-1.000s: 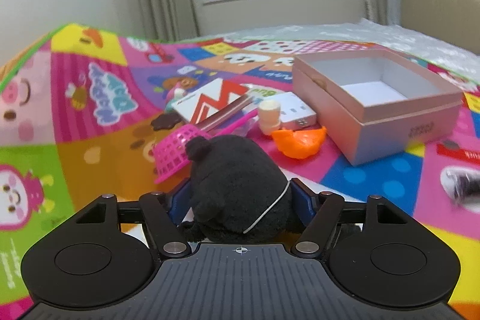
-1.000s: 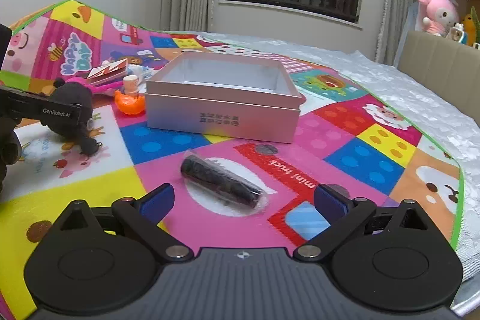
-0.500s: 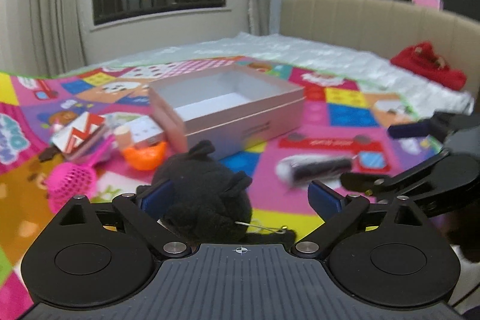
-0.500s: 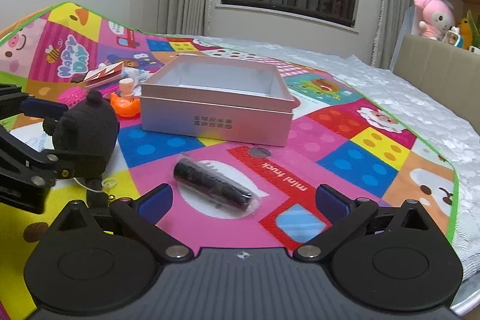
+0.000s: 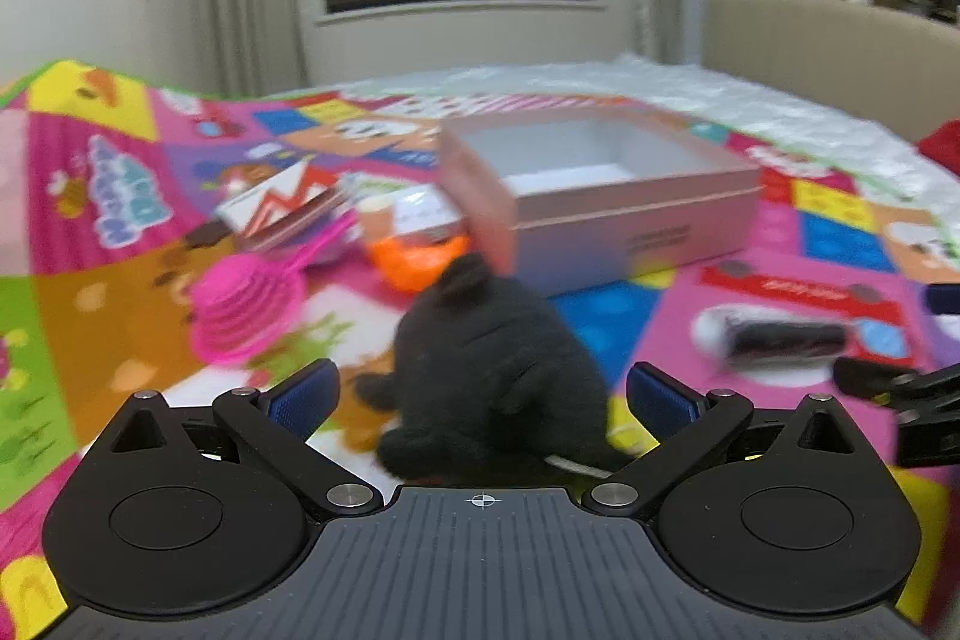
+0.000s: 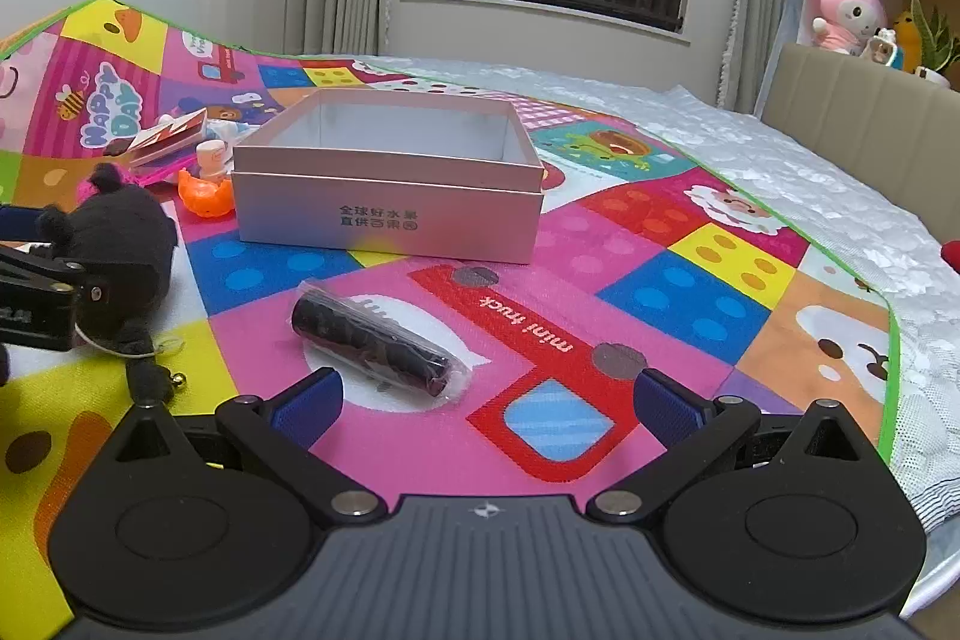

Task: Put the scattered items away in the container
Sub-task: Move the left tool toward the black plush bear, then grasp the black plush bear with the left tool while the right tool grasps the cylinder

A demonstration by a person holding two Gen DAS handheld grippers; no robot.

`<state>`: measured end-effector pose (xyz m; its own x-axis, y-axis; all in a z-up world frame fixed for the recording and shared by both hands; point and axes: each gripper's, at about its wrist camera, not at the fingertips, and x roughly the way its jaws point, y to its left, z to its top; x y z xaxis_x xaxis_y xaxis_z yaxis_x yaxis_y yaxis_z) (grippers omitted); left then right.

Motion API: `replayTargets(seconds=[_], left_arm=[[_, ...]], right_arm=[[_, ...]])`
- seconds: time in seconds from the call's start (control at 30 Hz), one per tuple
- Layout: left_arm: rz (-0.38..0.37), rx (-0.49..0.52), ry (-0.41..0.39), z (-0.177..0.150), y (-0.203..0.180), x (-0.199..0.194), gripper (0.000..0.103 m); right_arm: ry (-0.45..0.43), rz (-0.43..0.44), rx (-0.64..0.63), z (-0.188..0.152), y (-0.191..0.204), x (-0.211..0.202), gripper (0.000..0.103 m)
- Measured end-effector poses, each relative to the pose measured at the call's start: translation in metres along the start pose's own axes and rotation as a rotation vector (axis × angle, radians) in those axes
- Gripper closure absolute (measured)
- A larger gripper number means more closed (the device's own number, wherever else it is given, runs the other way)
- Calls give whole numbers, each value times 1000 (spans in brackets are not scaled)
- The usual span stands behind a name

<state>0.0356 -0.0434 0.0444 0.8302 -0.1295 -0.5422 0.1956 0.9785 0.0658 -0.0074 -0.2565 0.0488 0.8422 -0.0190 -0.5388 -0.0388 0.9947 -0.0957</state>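
Observation:
A black plush toy (image 5: 492, 370) sits on the colourful play mat between the jaws of my left gripper (image 5: 480, 394). Those jaws are opening, and the blue pads (image 5: 303, 391) stand clear of the plush on both sides. From the right wrist the plush (image 6: 120, 244) shows at the left, beside a left-gripper finger (image 6: 36, 292). The open pinkish box (image 5: 630, 214) (image 6: 384, 220) lies beyond it and holds nothing. A black roll in clear wrap (image 6: 372, 340) (image 5: 780, 340) lies just ahead of my right gripper (image 6: 486, 394), which is open with nothing between its fingers.
Left of the box lie an orange toy (image 5: 414, 259) (image 6: 204, 196), a pink sieve (image 5: 246, 310), a red-and-white booklet (image 5: 282, 211) and a small white pot (image 6: 213, 157). A beige headboard (image 6: 870, 112) with plush toys stands at the back right. White bedding borders the mat (image 6: 660, 292).
My left jaws, shut on the black plush a second ago, have spread wide and let it go. The left view swung across the mat. The right gripper has hardly moved.

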Motion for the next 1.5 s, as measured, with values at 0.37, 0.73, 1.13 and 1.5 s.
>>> replayTargets(seconds=[0.37,0.73,1.13,1.5], left_arm=[[79,109,28,1,17,1,0],[-25,-124,48,-7,62,-31,0],[-47,-224,38,-9,72,-42,0],[-17,-100,66,5,28,9,0]], right_arm=[[-9,-9,-24,5,7,-5,0],[-9,-270,-173,13,-1,17,0],[69,95,109,29,27,36,0],[67,66,68,28,18,30,17]])
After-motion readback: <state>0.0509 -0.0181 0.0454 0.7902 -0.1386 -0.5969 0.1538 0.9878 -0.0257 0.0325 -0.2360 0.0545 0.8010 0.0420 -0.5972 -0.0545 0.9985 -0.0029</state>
